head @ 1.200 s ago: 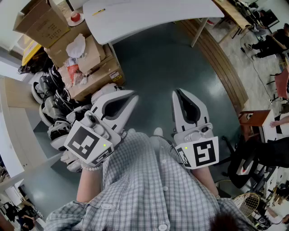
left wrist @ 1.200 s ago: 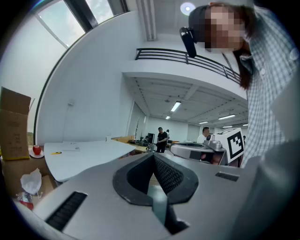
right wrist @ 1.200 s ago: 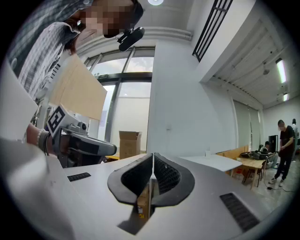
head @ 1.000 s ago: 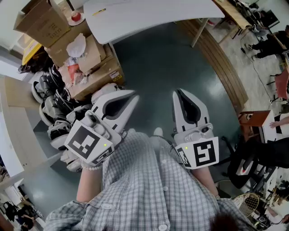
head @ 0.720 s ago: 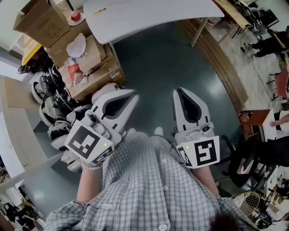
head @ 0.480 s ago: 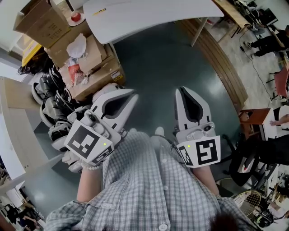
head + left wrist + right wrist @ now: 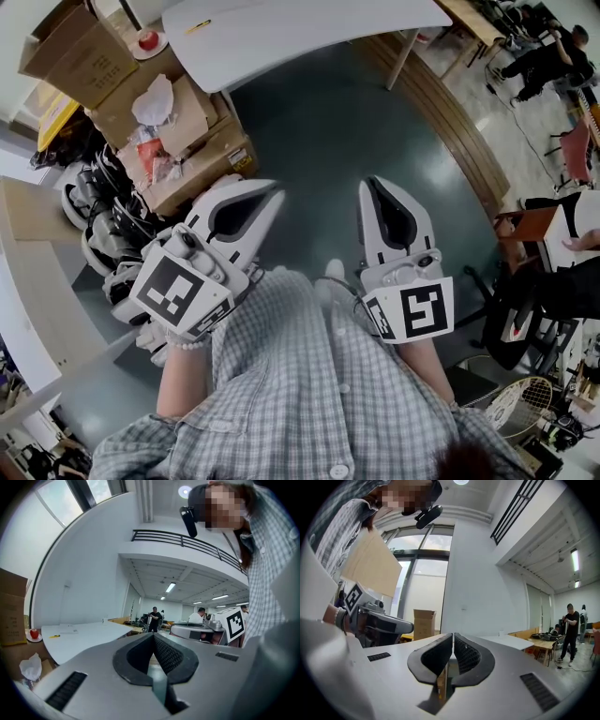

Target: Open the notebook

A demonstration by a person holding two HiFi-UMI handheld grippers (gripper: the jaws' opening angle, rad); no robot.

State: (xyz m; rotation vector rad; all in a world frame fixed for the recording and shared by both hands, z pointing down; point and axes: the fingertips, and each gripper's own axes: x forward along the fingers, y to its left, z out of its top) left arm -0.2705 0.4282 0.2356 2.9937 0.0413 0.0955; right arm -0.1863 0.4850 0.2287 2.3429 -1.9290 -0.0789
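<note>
Left tool (image 7: 271,191) and right tool (image 7: 371,184) are both narrow, pads pressed together with nothing between them. They point level, out from the person's checked shirt (image 7: 309,375) over the dark floor (image 7: 347,122) at the middle of the head view.

No notebook shows in any view. The white counter (image 7: 309,37) along the top of the head view carries only a small yellow item (image 7: 199,25) near its left end, as far as can be told. The cardboard boxes (image 7: 178,131) at upper left hold clutter too small to read.

The task looks not yet begun; this seems the approach, with the person well apart from the counter. The next move calls for finding the notebook and bringing the tools to it, then spreading one tool to catch the cover's edge while the other steadies the book.

Against the earlier frames, both tools keep much the same pose and stay closed, the left one drifting only slightly. The head view has shifted, so counter and boxes sit a little further left in the frame.
</note>
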